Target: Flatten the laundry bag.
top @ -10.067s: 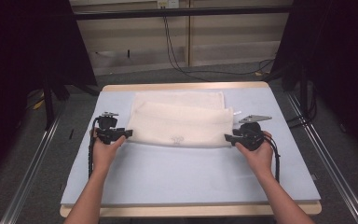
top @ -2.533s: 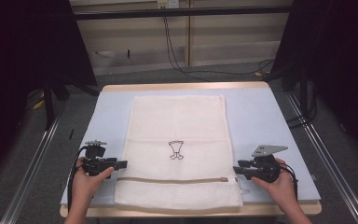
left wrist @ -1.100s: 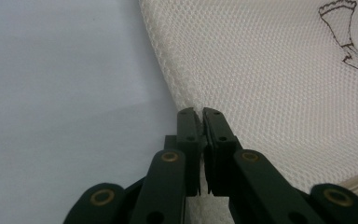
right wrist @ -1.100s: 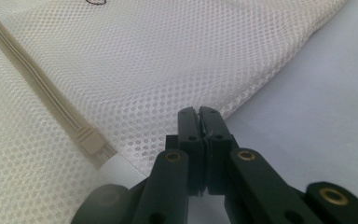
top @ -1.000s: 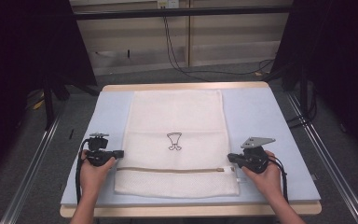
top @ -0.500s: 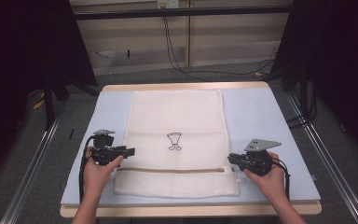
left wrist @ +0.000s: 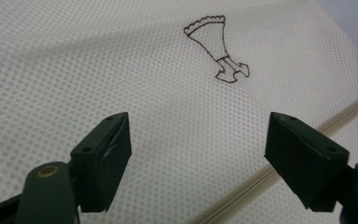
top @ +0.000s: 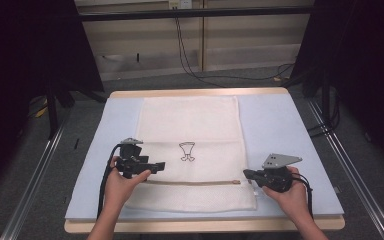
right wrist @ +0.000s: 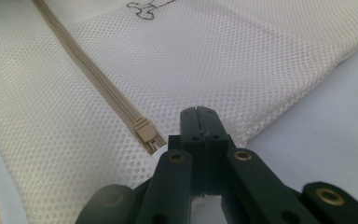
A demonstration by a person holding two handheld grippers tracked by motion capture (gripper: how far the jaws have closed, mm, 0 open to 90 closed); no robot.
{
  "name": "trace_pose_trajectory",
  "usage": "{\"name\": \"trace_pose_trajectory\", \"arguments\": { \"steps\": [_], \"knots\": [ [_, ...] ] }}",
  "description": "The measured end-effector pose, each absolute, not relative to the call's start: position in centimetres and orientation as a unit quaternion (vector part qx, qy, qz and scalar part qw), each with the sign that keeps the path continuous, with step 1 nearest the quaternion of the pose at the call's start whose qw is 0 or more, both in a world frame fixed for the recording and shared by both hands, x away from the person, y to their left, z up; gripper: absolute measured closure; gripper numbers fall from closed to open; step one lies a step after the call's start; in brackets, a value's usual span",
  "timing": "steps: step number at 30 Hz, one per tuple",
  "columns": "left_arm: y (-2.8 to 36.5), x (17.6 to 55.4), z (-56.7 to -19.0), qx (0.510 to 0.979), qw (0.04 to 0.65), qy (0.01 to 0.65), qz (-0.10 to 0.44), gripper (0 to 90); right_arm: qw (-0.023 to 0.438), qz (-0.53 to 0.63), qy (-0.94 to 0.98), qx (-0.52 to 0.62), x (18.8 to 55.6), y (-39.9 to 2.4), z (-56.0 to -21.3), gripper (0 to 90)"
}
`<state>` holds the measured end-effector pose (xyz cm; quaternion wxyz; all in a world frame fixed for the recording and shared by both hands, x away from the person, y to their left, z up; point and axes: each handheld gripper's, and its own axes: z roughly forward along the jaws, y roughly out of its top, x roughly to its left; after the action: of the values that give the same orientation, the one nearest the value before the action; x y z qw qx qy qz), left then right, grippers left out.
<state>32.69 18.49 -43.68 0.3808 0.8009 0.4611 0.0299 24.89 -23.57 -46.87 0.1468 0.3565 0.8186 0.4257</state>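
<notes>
We find the mesh bag [top: 190,150] flat on the counter [top: 280,125]. Our left gripper [left wrist: 198,163] hovers wide above it. Our right gripper [right wrist: 199,122] is closed empty beside the zipper [right wrist: 145,132].

The setting is presenting as a laboratory or recording workspace rather than a home. A bench [top: 300,125] with a wooden edge is standing on grey carpeted floor [top: 50,190] and is carrying a pale blue mat. Metal rails [top: 30,185] are running along the floor on both sides of it. Dark curtains [top: 25,60] are hanging to the left and right, enclosing the area. A plain panelled wall [top: 250,45] is closing off the far side, and black cables [top: 190,50] are dropping down it from a wall outlet [top: 179,4] and trailing across the floor.
</notes>
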Motion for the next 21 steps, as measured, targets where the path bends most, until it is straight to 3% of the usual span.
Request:
{"name": "trace_pose_trajectory", "arguments": {
  "steps": [10,21],
  "knots": [
    [15.8,32.4,-43.5,0.823,0.372,0.428,0.017,18.3,0.151,0.423,0.821,0.354,24.7,-23.7,-46.9,90.0],
    [12.8,31.9,-43.8,0.838,0.380,0.391,0.007,21.7,0.151,0.429,0.816,0.357,24.3,-24.0,-47.0,90.0]
  ]
}}
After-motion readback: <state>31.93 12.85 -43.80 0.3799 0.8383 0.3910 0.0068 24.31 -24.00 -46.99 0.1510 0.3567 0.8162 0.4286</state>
